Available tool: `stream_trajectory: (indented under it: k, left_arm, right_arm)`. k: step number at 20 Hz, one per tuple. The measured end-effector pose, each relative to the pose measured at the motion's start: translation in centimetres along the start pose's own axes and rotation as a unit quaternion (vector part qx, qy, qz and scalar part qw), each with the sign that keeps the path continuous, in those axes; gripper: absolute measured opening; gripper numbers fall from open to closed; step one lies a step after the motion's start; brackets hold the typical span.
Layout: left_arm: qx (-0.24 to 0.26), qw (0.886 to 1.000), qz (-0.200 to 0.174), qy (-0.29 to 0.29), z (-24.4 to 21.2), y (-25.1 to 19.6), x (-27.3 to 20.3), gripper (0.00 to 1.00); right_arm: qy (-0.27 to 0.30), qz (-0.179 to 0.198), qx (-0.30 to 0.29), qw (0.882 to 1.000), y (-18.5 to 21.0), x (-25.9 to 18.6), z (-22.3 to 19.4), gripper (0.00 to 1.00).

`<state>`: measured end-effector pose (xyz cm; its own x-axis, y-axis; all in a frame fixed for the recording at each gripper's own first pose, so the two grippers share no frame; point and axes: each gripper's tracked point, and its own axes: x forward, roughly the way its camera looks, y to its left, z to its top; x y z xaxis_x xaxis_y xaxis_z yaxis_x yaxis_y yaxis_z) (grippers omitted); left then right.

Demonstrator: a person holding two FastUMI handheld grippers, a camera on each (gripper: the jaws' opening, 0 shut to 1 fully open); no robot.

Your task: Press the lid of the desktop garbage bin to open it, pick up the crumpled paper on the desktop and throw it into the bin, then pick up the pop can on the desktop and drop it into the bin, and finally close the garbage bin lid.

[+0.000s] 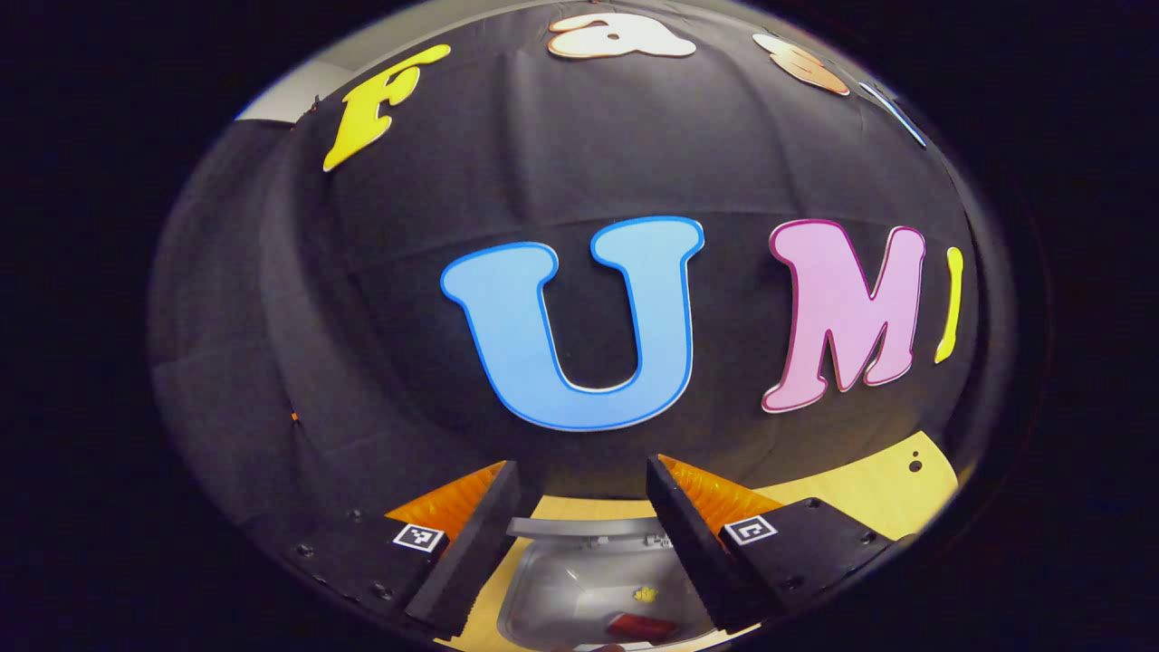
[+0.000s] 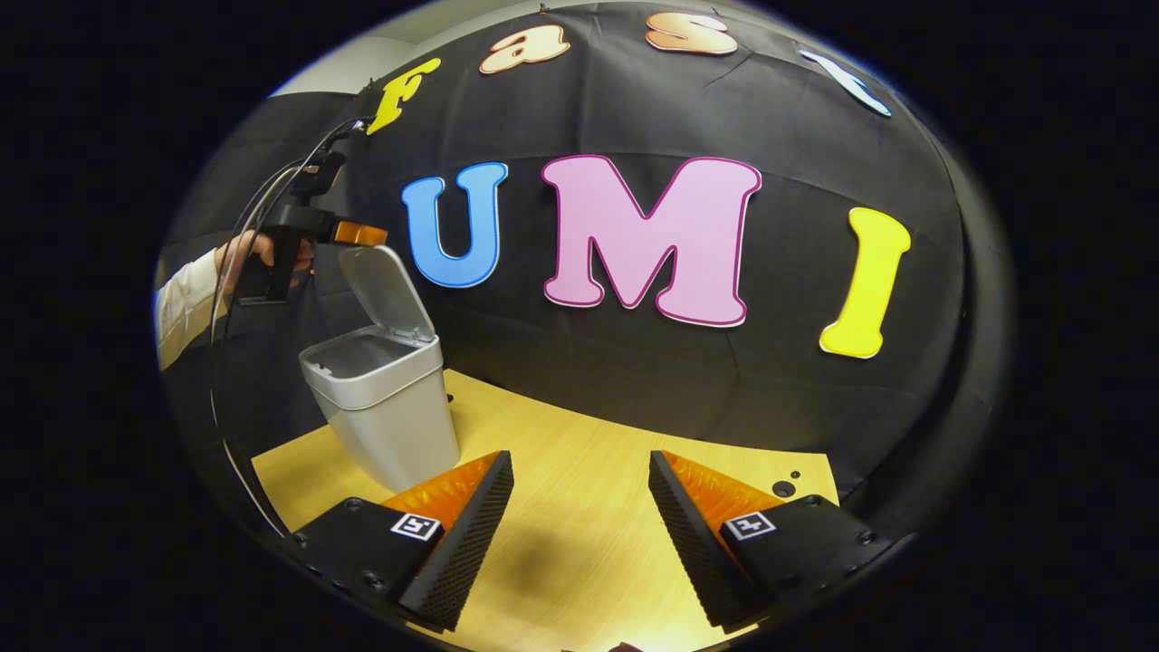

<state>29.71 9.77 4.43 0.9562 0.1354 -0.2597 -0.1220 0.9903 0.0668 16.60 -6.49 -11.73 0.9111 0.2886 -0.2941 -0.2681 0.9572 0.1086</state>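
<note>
A grey desktop garbage bin (image 2: 385,412) stands on a pale wooden counter (image 2: 589,543) with its lid (image 2: 387,292) tilted up and back on its hinge, so the top is open. In the left gripper view the camera looks down into the bin (image 1: 598,589), where a red object, too small to identify, and a small yellow scrap lie on the bottom. The left tongs (image 1: 584,543) hang above this opening, released, fingers spread with nothing between them. In the right gripper view the same tongs (image 2: 358,234) sit by the lid's top edge, gripped by a hand (image 2: 249,254) in a white sleeve. The right tongs (image 2: 579,534) are also released, over bare counter, well to the side of the bin. No readable writing shows on the bin. A black cloth wall (image 2: 724,389) backs the counter.
</note>
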Motion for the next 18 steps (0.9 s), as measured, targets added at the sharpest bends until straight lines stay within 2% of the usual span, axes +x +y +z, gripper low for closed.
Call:
stream_trajectory:
  k: [2, 4, 6, 9, 13, 18]
  left_arm:
    - [-0.024, 0.999, -0.010, 0.048, -3.4, 0.2, -1.4, 0.95]
    - [-0.018, 0.997, -0.019, 0.069, -5.6, 0.2, -1.6, 0.95]
    - [-0.006, 0.992, -0.026, 0.121, -8.9, 0.0, -2.2, 0.96]
    - [-0.011, 0.987, -0.034, 0.159, -11.4, -0.4, -2.0, 0.97]
    - [0.006, 0.974, -0.051, 0.220, -15.8, -1.6, -1.9, 0.95]
    - [-0.003, 0.975, -0.062, 0.212, -16.0, -1.9, -1.5, 0.97]
  right_arm:
    - [-0.003, 0.009, 0.002, 1.000, 1.1, 0.4, 0.3, 0.97]
    - [0.001, 0.017, 0.003, 1.000, 1.8, 0.4, 0.1, 0.97]
    - [-0.001, 0.027, 0.005, 1.000, 2.7, 0.3, 0.2, 0.97]
    - [-0.004, 0.038, 0.004, 0.999, 3.7, -0.2, 0.2, 0.97]
    - [-0.002, 0.047, 0.005, 0.999, 4.4, -0.7, -0.2, 0.97]
    - [0.005, 0.054, 0.021, 0.998, 4.4, -1.5, -1.3, 0.97]
